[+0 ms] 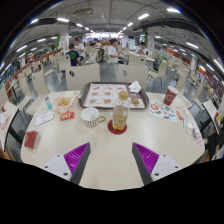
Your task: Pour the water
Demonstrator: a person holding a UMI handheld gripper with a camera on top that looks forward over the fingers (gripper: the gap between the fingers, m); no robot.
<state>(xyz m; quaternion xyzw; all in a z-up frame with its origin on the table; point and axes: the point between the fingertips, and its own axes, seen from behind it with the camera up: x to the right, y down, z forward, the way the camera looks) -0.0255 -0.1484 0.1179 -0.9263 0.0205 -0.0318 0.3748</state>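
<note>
Two purple-padded fingers of the claw point(110, 160) spread wide, empty; clear glass mug point(119, 117) on round red coaster point(117, 128) beyond.

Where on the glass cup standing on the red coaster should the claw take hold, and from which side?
Grip the glass cup around its mid-body, coming straight forward from the near side. It stands upright on the red coaster, just beyond the open claw.

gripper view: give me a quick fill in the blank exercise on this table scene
1. The claw is ____, holding nothing.
2. The glass mug stands on a ____ coaster.
3. The white cup stands beside the mug, ____ the fingers.
4. The tray lies ____ the mug.

Missing words: open; red; beyond; beyond
</note>
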